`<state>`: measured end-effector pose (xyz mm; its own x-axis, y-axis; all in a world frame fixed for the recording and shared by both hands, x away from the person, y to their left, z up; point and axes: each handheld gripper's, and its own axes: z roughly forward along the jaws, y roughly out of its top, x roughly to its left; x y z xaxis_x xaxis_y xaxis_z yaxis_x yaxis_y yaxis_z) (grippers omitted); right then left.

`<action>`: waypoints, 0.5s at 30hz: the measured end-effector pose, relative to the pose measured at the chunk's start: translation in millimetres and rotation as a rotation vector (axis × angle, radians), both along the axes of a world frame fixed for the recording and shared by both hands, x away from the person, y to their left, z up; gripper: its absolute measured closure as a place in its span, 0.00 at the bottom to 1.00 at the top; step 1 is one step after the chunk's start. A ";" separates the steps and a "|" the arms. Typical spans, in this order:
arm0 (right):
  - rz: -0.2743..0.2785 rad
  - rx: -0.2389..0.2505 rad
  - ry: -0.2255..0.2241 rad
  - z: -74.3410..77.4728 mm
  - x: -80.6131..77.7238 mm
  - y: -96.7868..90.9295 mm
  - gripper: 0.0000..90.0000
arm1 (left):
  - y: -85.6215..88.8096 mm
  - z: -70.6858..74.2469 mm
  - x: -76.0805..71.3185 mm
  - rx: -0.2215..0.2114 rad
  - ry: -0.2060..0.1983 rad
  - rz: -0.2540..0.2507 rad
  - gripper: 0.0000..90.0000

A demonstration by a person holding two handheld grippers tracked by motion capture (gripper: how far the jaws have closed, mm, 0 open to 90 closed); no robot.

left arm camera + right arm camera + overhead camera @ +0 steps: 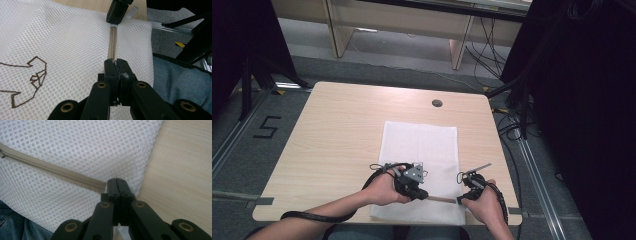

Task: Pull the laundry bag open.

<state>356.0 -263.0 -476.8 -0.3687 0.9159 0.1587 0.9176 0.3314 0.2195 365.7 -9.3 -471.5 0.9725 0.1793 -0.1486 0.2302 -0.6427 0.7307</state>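
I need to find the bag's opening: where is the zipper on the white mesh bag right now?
The zipper runs along the mesh bag's near edge in the high view, stretched between the left claw and the right claw, by the table's front edge.

Wood table [327, 145] sat ctr frame w/ round grommet hole [437, 103] at 12 o'clock. Floor no. 5 [266, 127] lay at 9. Cables [484, 50] hung by pale desk legs [460, 47] at 1.

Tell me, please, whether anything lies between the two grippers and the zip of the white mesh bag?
Nothing visible does. The left gripper is shut at one end of the zip and the right gripper is shut at the other end, on the mesh bag.
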 end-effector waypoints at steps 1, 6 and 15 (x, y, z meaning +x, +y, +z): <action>-0.002 0.001 0.001 0.1 0.0 0.0 1.00 | 0.1 0.3 0.0 0.004 -0.001 -0.004 0.97; 0.001 0.005 0.002 -0.1 0.0 -0.7 1.00 | 0.1 0.4 -0.3 0.005 0.000 -0.003 0.97; -0.003 0.002 0.002 0.1 0.1 -0.2 1.00 | 6.6 2.1 1.1 0.007 -0.009 -0.009 0.97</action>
